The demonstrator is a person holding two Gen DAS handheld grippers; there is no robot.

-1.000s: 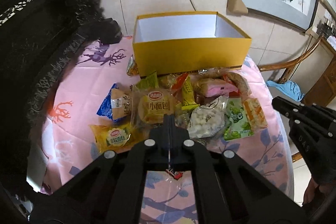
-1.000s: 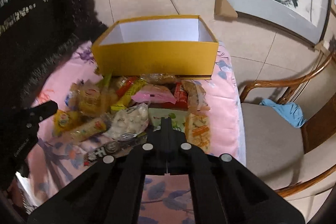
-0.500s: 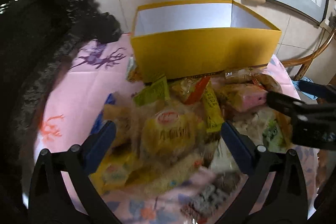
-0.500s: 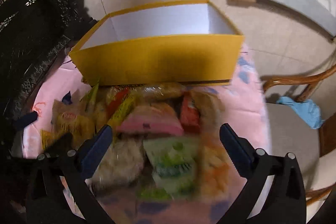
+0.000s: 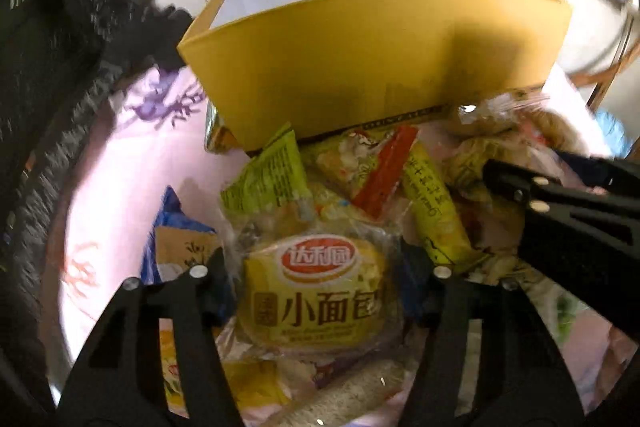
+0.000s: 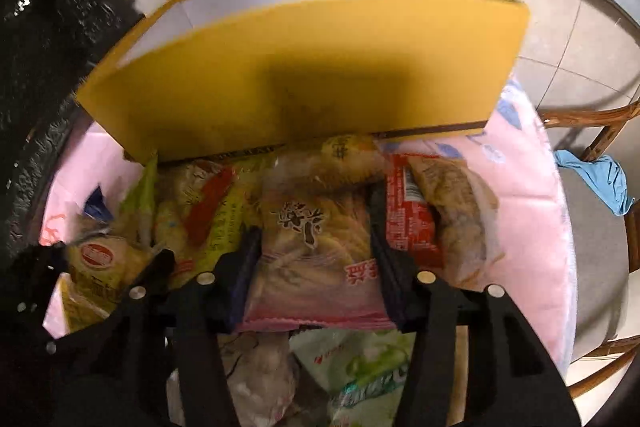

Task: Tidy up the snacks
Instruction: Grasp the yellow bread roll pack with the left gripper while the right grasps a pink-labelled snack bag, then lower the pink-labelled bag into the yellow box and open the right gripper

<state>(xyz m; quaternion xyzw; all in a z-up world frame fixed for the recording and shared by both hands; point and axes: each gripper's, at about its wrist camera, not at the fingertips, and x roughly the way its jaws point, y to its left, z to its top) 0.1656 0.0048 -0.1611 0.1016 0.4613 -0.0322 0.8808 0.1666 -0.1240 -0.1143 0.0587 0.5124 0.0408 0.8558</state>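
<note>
Cardboard first: an open yellow cardboard box (image 5: pixel 372 59) stands on the pink tablecloth (image 6: pixel 516 211), snack packets piled against its front. Left gripper (image 5: pixel 316 291) straddles a yellow bread packet (image 5: pixel 316 295); right gripper (image 6: pixel 316 259) straddles a pink-edged clear biscuit bag (image 6: pixel 316 247). Whether the 2 grippers pinch or merely flank cannot be told. Both packets look light, soft and crinkly, best squeezed mid-body.
</note>
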